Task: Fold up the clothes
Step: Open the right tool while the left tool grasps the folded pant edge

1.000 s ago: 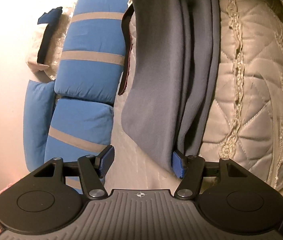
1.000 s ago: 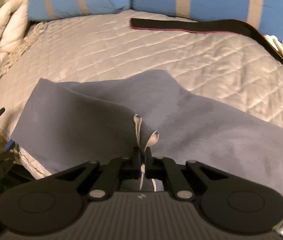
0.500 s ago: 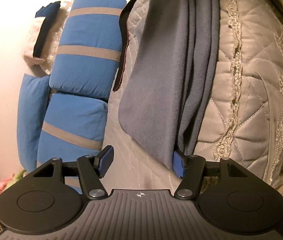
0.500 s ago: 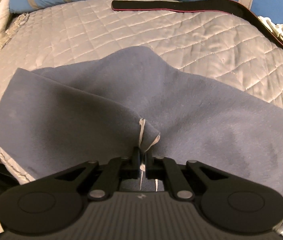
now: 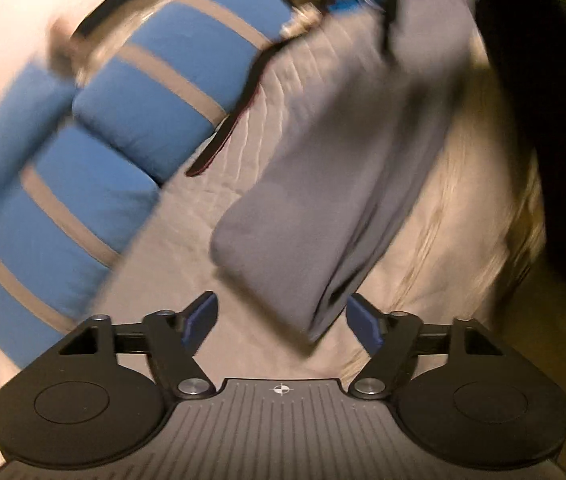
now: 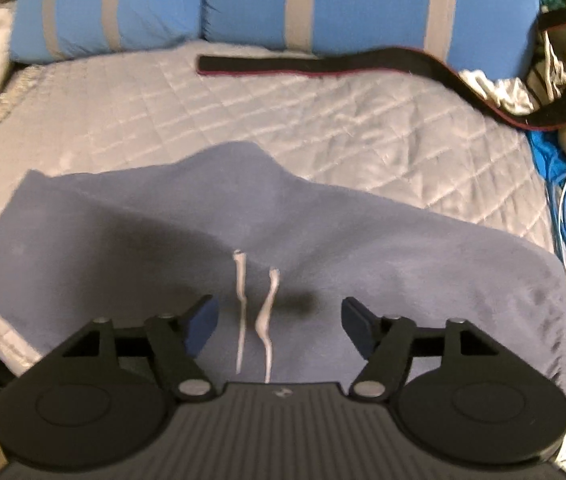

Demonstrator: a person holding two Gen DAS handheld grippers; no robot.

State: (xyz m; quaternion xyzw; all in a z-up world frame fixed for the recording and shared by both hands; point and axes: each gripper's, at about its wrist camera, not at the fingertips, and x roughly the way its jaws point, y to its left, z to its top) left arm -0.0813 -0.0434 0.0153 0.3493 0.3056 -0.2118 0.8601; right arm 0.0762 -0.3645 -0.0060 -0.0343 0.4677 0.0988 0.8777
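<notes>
The grey garment (image 6: 323, 240) lies folded lengthwise along the near edge of the bed (image 6: 283, 112). Right hand-held gripper (image 6: 279, 320): jaws opening, released; the drawstrings (image 6: 267, 312) lie free between them. Left hand-held gripper (image 5: 281, 320): jaws opening, grasping nothing. Clear both fully before regrasping, so the fold stays undisturbed.
</notes>
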